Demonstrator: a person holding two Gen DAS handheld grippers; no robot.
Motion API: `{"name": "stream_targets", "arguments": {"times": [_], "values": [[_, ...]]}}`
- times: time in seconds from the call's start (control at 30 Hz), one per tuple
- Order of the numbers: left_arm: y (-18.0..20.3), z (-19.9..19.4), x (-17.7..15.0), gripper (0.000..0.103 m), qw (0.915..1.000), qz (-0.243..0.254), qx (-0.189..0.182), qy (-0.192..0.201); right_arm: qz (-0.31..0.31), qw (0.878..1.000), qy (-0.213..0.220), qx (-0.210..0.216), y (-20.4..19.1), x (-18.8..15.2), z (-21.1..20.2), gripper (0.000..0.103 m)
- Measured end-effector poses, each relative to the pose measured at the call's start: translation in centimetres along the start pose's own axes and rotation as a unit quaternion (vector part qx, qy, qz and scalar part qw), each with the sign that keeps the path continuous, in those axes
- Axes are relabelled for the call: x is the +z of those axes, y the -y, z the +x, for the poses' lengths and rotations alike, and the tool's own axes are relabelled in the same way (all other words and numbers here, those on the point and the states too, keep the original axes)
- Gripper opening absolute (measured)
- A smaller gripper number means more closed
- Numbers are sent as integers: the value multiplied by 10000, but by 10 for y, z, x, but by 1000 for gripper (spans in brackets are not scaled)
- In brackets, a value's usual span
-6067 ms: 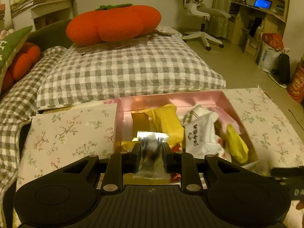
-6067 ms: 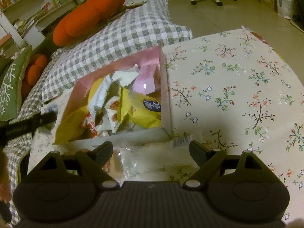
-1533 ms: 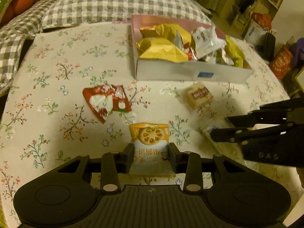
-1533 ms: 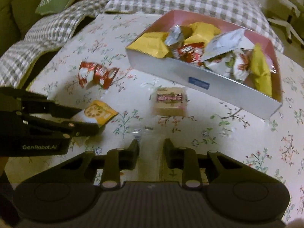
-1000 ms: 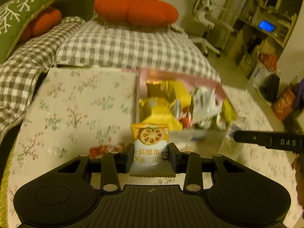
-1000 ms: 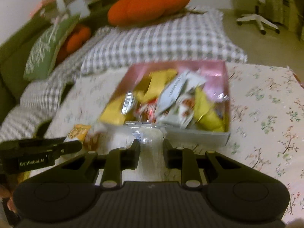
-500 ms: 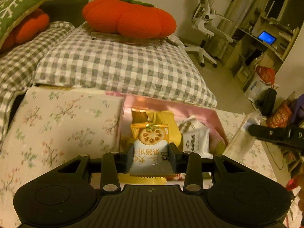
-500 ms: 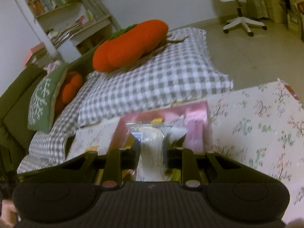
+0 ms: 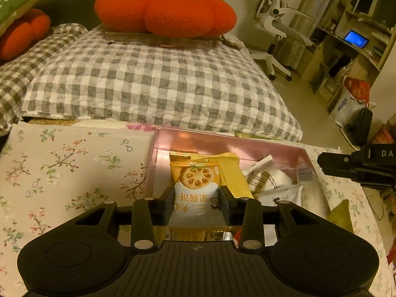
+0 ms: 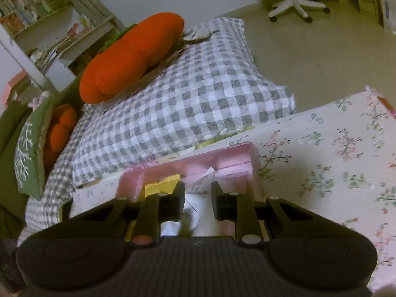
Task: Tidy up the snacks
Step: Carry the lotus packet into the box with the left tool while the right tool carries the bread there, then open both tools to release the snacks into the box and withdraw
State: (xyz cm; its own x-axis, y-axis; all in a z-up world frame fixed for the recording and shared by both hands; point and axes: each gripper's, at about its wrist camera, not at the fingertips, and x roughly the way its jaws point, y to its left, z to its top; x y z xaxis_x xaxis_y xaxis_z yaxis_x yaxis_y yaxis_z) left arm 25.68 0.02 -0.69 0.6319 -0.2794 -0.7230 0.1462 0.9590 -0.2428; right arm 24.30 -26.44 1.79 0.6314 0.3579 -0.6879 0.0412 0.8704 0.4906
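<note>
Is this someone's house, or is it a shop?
It looks like a room in someone's home, probably a living room or study. There's a big orange pumpkin cushion on a checked blanket, a white office chair, and shelves of books.

Biscuit pkt (image 9: 196,193): orange top w/ round cracker pic, pale blue-white lower half w/ print, stood upright, its sides pinched betw. black gripper pads, held over near left part of the pink box (image 9: 230,146). Box: shallow, open-topped, pink inside, sat on floral cloth just in front of checked cushion. Inside: yellow pkts (image 9: 232,173) toward left, white wrappers (image 9: 268,182) mid-right, olive-yellow pkt (image 9: 342,214) at near right edge, all piled loosely. In right wrist view the box (image 10: 232,159) was blurred; yellow pkt (image 10: 162,185) and a pale wrapper showed, contents hard to tell.
</note>
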Motion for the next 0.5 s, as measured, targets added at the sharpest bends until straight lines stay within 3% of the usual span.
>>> {"name": "stream_targets", "arguments": {"times": [0.1, 0.2, 0.4, 0.5], "values": [[-3, 2, 0, 38, 9999, -98, -18, 61, 76, 10000, 3, -25, 0, 2, 3, 23], [-3, 2, 0, 55, 9999, -67, -130, -17, -7, 10000, -10, -18, -4, 0, 1, 26], [2, -15, -6, 65, 9999, 143, -47, -9, -204, 9996, -60, -159, -15, -8, -8, 41], [7, -28, -12, 69, 9997, 235, -55, 2, -351, 9992, -32, -163, -25, -15, -19, 56]]}}
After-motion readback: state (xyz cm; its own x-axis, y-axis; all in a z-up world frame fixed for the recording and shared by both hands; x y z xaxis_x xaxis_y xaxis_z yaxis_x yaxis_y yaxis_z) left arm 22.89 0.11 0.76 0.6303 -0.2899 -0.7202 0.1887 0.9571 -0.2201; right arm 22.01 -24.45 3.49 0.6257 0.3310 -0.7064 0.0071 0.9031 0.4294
